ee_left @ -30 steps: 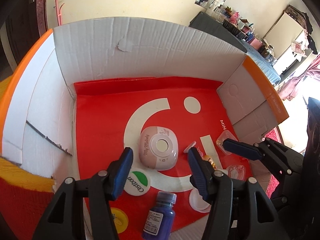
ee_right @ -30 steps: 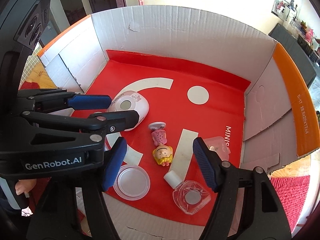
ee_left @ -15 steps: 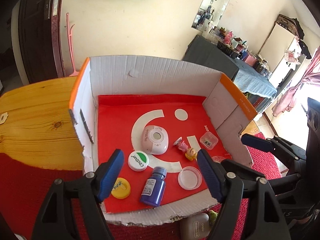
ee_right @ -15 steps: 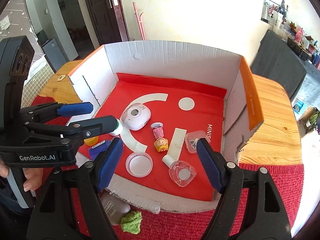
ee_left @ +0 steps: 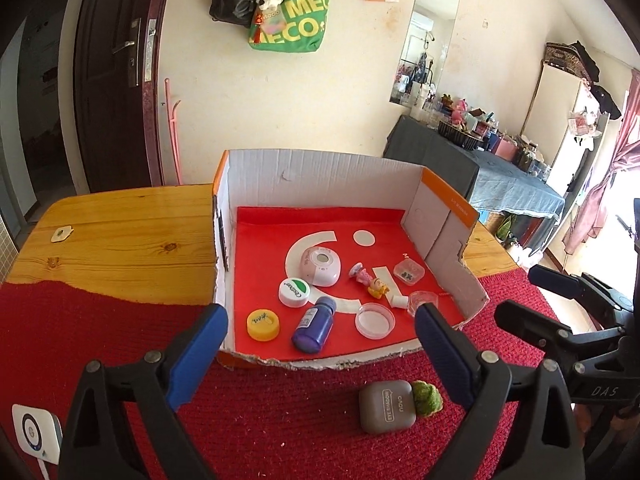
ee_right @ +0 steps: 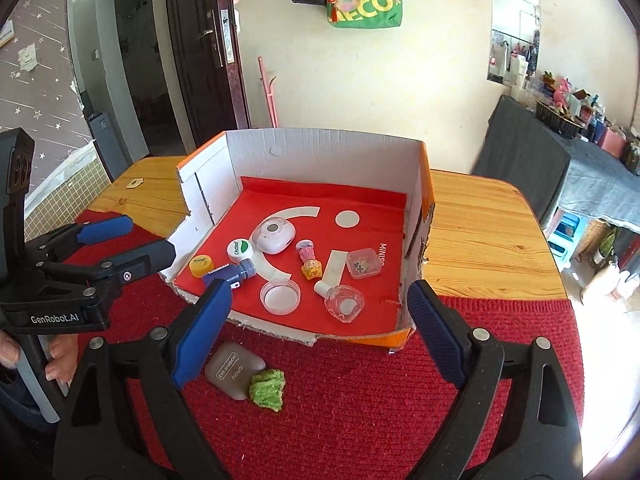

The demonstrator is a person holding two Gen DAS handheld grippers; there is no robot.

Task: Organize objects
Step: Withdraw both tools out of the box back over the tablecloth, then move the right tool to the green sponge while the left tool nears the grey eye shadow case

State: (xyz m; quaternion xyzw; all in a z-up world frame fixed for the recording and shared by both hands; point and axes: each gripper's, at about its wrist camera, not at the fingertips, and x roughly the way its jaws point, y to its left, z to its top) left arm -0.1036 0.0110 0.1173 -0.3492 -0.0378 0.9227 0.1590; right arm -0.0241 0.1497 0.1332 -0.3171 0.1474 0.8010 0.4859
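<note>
Both grippers hung over the red mat, jaws opening, nothing between them: left gripper (ee_left: 320, 344), right gripper (ee_right: 320, 328). Nearest, at 6 o'clock outside the box, the grey eyeshadow case (ee_right: 234, 370) and green sponge (ee_right: 267, 391) lay touching, probably still to be stowed. Beyond the torn front edge, the cardboard box (ee_left: 320, 170) already held the purple bottle (ee_left: 314, 325), clear lid (ee_left: 375, 319), doll (ee_right: 309, 260) and pink compact (ee_left: 320, 267). Its 12 o'clock half stood bare; the low front wall favoured entry there.

Cream walls (ee_left: 328, 92), a dark door (ee_left: 108, 76), a leaning mirror (ee_left: 424, 44), a hanging green bag (ee_left: 296, 20); sunlight floods the cluttered side table (ee_left: 516, 176).
</note>
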